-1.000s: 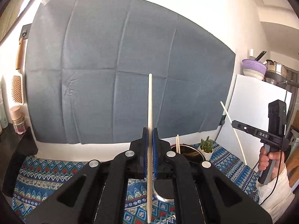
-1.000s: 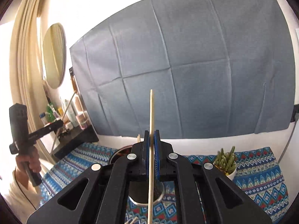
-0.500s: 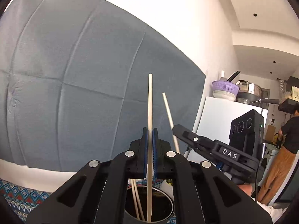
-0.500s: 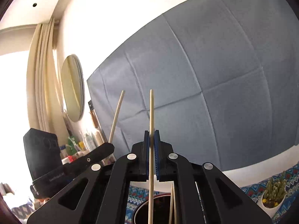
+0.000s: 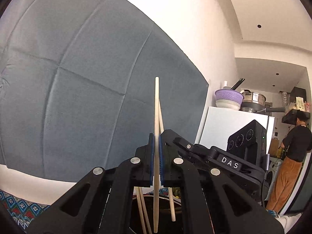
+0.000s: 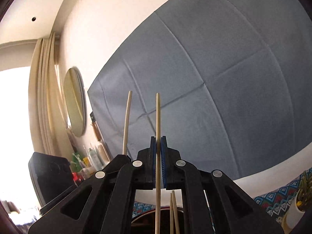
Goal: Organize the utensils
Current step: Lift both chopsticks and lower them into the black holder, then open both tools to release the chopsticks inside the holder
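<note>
Grey cloth (image 5: 81,89) covers the wall behind the patterned table (image 5: 17,208). Left gripper (image 5: 156,156) is clenched on an upright chopstick (image 5: 156,117), its lower end over the dark container (image 5: 165,210) at 6 o'clock. Right gripper (image 6: 158,156) likewise clamps a second chopstick (image 6: 158,120) above that container.

Bright daylight — window (image 6: 13,117) blown out (left) — fisheye edges curve darkly.

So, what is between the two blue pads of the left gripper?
A pale wooden chopstick stands upright between the pads, which the left gripper has clamped on it; the left wrist view shows this.
</note>
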`<control>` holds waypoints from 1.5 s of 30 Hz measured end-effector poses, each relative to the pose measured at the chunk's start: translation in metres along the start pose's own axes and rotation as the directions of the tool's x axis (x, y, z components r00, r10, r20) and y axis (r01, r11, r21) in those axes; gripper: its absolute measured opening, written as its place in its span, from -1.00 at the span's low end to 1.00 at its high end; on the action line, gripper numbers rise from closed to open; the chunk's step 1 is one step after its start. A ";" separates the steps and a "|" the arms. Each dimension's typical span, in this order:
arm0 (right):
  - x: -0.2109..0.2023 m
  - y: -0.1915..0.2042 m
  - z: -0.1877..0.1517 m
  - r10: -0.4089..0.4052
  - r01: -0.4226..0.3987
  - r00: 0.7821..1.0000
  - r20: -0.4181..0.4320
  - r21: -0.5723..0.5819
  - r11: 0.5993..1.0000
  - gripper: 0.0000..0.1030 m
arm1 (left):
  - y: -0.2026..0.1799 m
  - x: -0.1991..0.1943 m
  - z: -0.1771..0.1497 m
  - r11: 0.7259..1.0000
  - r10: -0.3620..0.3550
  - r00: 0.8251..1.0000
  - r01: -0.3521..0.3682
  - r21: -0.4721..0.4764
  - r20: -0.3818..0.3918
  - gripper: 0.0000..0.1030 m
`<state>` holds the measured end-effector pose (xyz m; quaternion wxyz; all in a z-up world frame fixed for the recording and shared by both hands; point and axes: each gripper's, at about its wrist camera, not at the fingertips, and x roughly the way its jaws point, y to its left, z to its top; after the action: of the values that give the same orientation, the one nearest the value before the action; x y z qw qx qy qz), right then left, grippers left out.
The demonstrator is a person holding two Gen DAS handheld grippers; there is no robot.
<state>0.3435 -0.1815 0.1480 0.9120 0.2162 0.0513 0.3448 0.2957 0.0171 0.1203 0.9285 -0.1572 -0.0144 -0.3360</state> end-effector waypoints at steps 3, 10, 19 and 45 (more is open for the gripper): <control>0.000 0.000 -0.007 -0.007 0.006 1.000 -0.024 -0.023 1.000 -0.91 | 0.003 0.002 -0.007 1.000 0.015 1.000 -0.015 -0.012 0.005 -0.91; -0.006 0.003 -0.024 -0.051 0.039 0.991 -0.124 -0.099 0.994 -0.91 | -0.002 0.000 -0.019 0.998 0.045 0.997 -0.042 0.044 -0.061 -0.91; -0.012 0.017 -0.037 -0.157 0.084 0.942 -0.296 -0.245 0.966 -0.91 | -0.012 -0.006 -0.020 0.979 0.154 0.965 -0.119 0.167 -0.210 -0.91; -0.035 0.056 0.008 -0.486 0.315 0.711 -0.508 -0.388 0.866 0.71 | -0.040 -0.029 0.012 0.880 0.458 0.738 -0.301 0.367 -0.496 0.62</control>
<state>0.2846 -0.1698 0.1776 0.9235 -0.0465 0.3300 0.1900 0.2489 0.0101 0.1395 0.9509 0.0751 0.2513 -0.1641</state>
